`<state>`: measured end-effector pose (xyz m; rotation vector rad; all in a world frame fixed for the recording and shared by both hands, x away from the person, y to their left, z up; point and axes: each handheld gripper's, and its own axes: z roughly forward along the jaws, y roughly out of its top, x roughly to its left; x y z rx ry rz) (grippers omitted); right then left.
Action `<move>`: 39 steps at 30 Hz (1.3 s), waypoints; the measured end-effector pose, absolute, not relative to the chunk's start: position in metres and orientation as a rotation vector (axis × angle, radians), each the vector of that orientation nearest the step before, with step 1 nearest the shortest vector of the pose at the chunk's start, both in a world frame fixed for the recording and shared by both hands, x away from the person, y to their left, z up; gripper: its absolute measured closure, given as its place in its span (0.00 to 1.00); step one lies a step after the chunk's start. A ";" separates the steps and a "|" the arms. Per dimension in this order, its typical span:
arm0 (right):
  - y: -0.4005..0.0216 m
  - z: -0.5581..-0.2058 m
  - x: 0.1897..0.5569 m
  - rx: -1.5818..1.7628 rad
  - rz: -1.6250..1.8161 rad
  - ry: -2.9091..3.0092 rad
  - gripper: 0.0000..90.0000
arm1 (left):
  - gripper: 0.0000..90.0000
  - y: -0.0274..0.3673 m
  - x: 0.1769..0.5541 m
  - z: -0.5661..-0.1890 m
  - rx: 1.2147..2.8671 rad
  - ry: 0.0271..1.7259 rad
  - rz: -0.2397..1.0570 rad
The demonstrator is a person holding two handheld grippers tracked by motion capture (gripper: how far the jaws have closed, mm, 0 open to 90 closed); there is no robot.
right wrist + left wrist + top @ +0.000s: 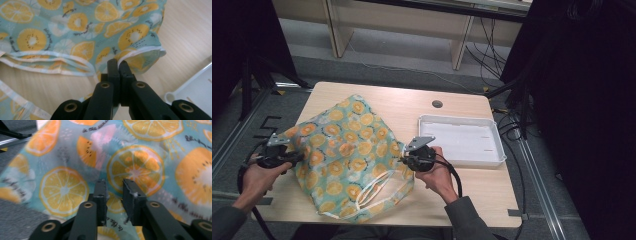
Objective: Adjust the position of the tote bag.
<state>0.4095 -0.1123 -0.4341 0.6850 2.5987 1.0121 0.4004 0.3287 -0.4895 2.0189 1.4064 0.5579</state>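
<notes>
Left gripper view: unreadable script on bag [140, 167]

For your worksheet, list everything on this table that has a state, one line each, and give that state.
Fruit-print cloth: spread out, rumpled, its white-trimmed edge lifted at one corner.
Left gripper: jaws slightly apart, cloth right in front of them.
Right gripper: shut on the cloth's trimmed edge.
White tray: upright on the table, nothing in it.
</notes>
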 end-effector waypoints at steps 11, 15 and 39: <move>-0.117 -0.443 0.376 0.682 1.021 2.632 1.00 | 0.87 0.280 0.446 -0.498 2.050 1.328 0.538; -0.121 -0.443 0.363 0.688 1.044 2.631 1.00 | 0.89 0.259 0.465 -0.499 2.111 1.260 0.569; -0.103 -0.458 0.351 0.745 1.081 2.734 0.94 | 0.55 0.261 0.479 -0.459 2.035 1.185 0.530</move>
